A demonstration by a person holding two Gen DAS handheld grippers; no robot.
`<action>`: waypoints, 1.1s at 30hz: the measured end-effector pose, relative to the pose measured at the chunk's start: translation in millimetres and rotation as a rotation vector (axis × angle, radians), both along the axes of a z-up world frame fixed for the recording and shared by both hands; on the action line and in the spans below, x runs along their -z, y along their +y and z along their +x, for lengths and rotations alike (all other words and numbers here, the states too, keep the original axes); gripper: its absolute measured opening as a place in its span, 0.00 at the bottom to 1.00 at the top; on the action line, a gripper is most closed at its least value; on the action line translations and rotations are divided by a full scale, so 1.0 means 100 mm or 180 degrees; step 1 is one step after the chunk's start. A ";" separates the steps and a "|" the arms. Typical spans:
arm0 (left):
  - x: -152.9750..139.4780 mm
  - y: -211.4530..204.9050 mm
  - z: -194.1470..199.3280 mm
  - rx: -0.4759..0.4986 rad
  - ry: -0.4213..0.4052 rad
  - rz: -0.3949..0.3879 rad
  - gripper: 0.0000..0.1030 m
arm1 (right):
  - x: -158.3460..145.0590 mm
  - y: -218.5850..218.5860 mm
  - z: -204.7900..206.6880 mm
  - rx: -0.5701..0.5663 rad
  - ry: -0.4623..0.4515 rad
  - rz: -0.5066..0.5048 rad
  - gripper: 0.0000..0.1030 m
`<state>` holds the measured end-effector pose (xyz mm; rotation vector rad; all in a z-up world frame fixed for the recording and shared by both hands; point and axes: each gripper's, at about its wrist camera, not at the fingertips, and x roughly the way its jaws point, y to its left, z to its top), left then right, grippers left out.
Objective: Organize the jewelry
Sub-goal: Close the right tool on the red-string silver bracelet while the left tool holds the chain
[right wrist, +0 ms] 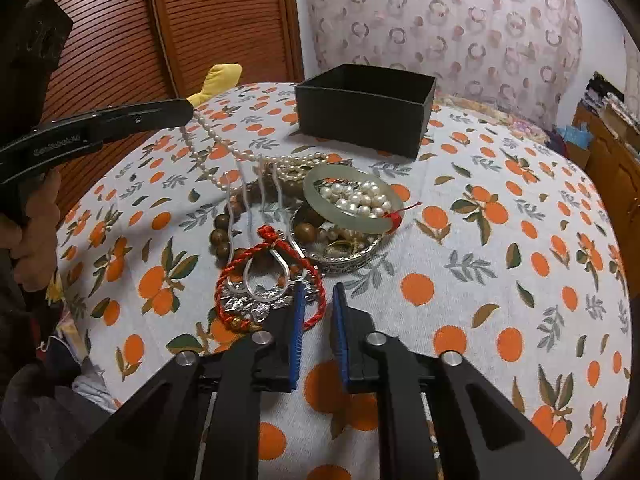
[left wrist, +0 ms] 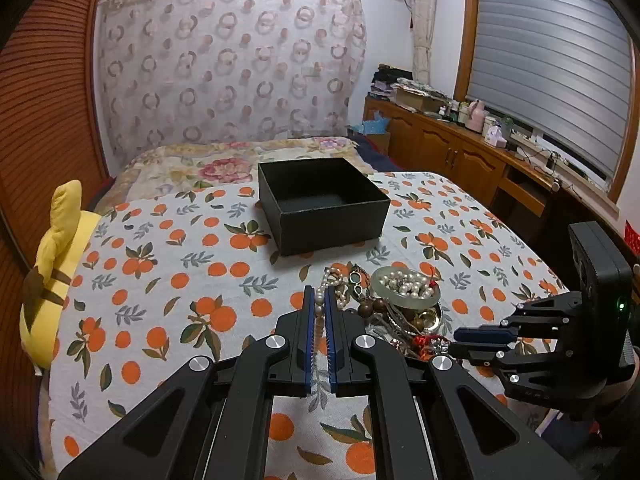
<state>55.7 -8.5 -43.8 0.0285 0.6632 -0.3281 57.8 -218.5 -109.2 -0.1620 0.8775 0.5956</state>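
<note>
Pearl necklace pinched in left claw (right claw closed, empty).

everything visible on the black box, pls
The black box is square, open-topped and matte, and looks like cardboard. No lid is in view. What shows of its dark inside looks empty. It stands upright on the orange-print cloth, beyond the jewelry pile and apart from it. Nothing but the cloth touches it.

You have the jewelry pile on the tablecloth, just in front of the box; a plush toy lies well left of that box.
</note>
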 end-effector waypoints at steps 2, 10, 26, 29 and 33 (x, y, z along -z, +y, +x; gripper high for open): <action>0.01 -0.01 0.00 0.0004 0.0003 0.0004 0.04 | 0.01 0.00 -0.01 -0.0036 0.0054 0.0022 0.00; 0.02 -0.01 0.00 0.0004 0.0007 -0.0001 0.04 | -0.08 -0.07 -0.06 0.0040 -0.0109 0.0039 0.00; 0.09 -0.03 -0.01 0.0017 0.0018 -0.0002 0.04 | 0.01 0.01 -0.05 0.0118 -0.0084 -0.0189 0.17; 0.09 -0.03 -0.01 0.0022 0.0013 0.0002 0.04 | 0.03 0.04 -0.02 0.0090 -0.0091 -0.0275 0.18; 0.10 -0.04 -0.01 0.0023 0.0017 -0.0002 0.04 | 0.03 0.09 -0.02 0.0024 -0.0134 -0.0364 0.14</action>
